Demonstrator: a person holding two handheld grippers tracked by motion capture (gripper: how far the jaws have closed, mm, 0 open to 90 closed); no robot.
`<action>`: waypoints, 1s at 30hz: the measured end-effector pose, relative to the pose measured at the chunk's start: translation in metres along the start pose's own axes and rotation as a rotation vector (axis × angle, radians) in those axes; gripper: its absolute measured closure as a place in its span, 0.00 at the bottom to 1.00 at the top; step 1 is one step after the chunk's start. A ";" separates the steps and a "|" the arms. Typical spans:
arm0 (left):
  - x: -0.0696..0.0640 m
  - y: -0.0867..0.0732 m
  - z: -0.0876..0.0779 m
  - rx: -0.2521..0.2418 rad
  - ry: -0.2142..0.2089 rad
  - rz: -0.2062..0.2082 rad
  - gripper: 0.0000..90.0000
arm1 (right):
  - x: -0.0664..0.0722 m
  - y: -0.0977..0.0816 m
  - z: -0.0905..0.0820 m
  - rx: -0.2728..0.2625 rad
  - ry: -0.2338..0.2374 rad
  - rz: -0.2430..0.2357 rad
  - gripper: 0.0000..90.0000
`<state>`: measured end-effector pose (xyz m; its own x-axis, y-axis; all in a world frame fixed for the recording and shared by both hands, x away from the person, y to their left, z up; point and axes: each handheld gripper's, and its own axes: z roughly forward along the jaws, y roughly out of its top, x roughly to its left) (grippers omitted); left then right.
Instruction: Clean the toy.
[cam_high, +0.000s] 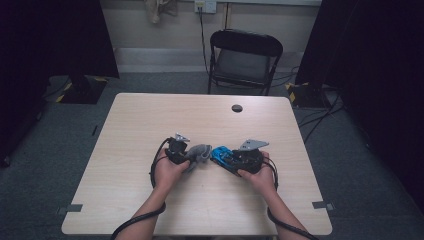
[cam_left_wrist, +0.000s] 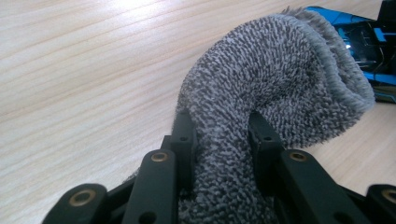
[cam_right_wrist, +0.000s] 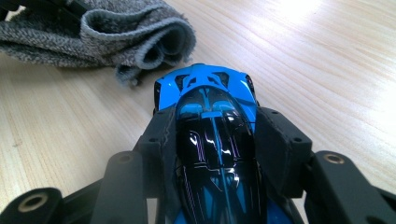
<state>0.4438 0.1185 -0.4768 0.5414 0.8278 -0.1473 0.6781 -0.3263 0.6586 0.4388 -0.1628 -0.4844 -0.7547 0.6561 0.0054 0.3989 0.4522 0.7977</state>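
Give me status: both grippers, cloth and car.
Left hand-held gripper shut on grey cloth. Right hand-held gripper shut on blue toy car. Cloth beside car's front end, contact unclear. Nothing between them.

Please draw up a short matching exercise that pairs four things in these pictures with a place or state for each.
Things:
1. grey cloth
2. blue toy car
3. folding chair
4. round hole

Places or states:
A. stands on the floor beyond the table's far edge
B. clamped by the right gripper
C. bunched up and clamped by the left gripper
D. in the tabletop near its far edge

Pairs: 1-C, 2-B, 3-A, 4-D
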 end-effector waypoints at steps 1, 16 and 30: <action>0.000 0.000 -0.002 -0.003 -0.006 0.008 0.77 | 0.000 0.000 0.000 -0.001 -0.001 -0.001 0.56; -0.041 -0.015 -0.027 -0.044 -0.135 0.106 0.76 | 0.000 0.000 0.000 -0.002 0.003 0.007 0.56; -0.092 -0.022 -0.010 -0.004 -0.254 0.222 0.76 | -0.001 0.001 0.000 0.011 0.006 0.006 0.56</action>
<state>0.3744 0.0544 -0.4709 0.7826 0.5964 -0.1787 0.5281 -0.4839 0.6978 0.4402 -0.1630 -0.4832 -0.7553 0.6552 0.0142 0.4096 0.4550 0.7907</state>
